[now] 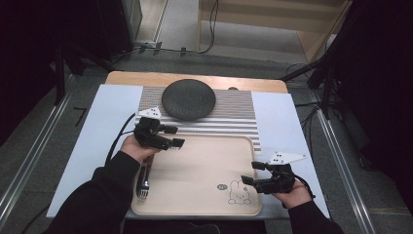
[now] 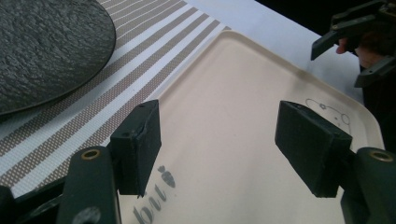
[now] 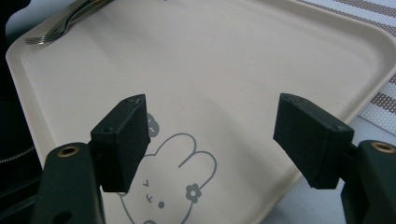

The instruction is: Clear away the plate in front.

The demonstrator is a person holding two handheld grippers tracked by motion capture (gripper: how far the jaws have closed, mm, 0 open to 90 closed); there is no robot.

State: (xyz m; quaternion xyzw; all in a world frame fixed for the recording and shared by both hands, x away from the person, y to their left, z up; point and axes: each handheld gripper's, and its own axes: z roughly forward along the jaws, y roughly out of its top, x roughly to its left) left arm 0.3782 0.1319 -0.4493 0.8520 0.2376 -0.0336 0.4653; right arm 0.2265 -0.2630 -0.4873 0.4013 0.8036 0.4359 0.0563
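1. So here's where we are: the cream tray [image 1: 204, 161] sits at the near edge of the table [image 1: 87, 141], its far edge lying over a striped placemat [image 1: 234, 114]. A fork [image 1: 143, 187] lies along the tray's left edge, tines pointing toward us.

2. Our left hand-held gripper [image 1: 173, 136] hovers over the tray's far-left corner, jaws apart and nothing between them. In the left gripper view we just see bare tray under the pads [image 2: 142, 144].

3. The right hand-held gripper [image 1: 251, 173] sits at the tray's near-right corner, above the bunny print [image 3: 173, 182]. Jaws apart there too, nothing held.

4. The dark round plate [image 1: 188, 99] rests on the placemat toward the far edge, well apart from both grippers.

5. How the fork will handle, our guess: light, stiff, smooth metal, so probably slippery in flat pads. It lies flat on the tray, so getting under it looks fiddly.

6. We'd pinch it across the handle, near the middle, not the tines. The handle is partly hidden by our left sleeve in the high view.
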